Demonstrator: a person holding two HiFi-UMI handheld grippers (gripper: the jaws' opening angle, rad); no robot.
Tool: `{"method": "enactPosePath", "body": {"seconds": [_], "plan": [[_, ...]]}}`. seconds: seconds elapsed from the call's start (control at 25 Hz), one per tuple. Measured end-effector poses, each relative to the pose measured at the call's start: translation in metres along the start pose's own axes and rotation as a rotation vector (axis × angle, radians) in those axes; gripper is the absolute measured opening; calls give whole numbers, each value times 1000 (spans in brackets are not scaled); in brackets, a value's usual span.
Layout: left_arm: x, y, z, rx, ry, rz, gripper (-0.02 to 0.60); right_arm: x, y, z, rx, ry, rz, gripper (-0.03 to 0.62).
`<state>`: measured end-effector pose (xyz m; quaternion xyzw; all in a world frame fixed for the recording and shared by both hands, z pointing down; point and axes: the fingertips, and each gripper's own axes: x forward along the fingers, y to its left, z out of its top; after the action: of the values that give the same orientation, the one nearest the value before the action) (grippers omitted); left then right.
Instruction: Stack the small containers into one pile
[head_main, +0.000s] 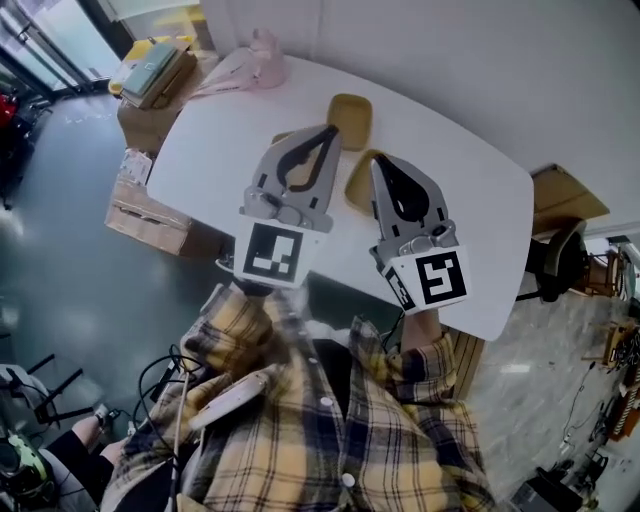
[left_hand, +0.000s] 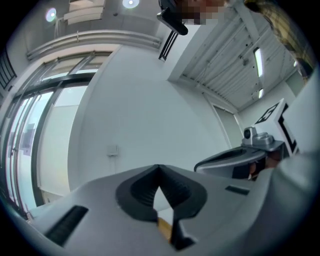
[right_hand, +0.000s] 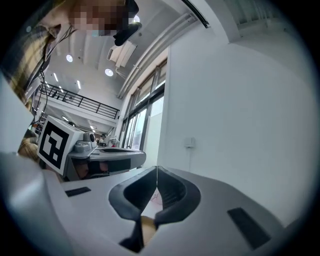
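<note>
Three small yellow containers lie on the white table (head_main: 220, 130). One container (head_main: 350, 118) lies at the far side, in full view. A second container (head_main: 359, 186) shows between my two grippers. The third container (head_main: 283, 137) is mostly hidden under my left gripper (head_main: 331, 131). Both the left gripper and my right gripper (head_main: 377, 161) hang above the table, side by side, shut and with nothing in them. In the left gripper view the shut gripper (left_hand: 159, 168) points at a white wall. The right gripper view shows the same for the right gripper (right_hand: 156, 169).
A pink object (head_main: 262, 60) stands at the table's far end. Cardboard boxes (head_main: 150, 215) sit on the floor left of the table, and another box with books (head_main: 155, 75) stands farther back. A dark chair (head_main: 560, 262) stands at the table's right end.
</note>
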<state>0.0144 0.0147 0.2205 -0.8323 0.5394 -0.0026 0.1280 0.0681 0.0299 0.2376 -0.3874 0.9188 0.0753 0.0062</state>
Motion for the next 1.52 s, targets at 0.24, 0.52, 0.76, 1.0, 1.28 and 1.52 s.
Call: {"method": "enactPosePath", "body": {"seconds": [0.24, 0.52, 0.76, 1.0, 1.28, 1.52], "plan": [[56, 66, -43, -21, 62, -71, 18, 85, -32, -20, 28, 51, -69, 15], [90, 97, -90, -95, 129, -144, 18, 122, -64, -50, 45, 135, -156, 15], [104, 92, -104, -130, 152, -191, 18, 122, -79, -62, 76, 170, -203, 16], [111, 80, -102, -107, 156, -182, 18, 108, -91, -66, 97, 162, -203, 15], [117, 80, -93, -86, 153, -129, 18, 103, -102, -56, 92, 120, -168, 16], [119, 75, -99, -95, 170, -124, 18, 94, -108, -58, 100, 121, -180, 16]]}}
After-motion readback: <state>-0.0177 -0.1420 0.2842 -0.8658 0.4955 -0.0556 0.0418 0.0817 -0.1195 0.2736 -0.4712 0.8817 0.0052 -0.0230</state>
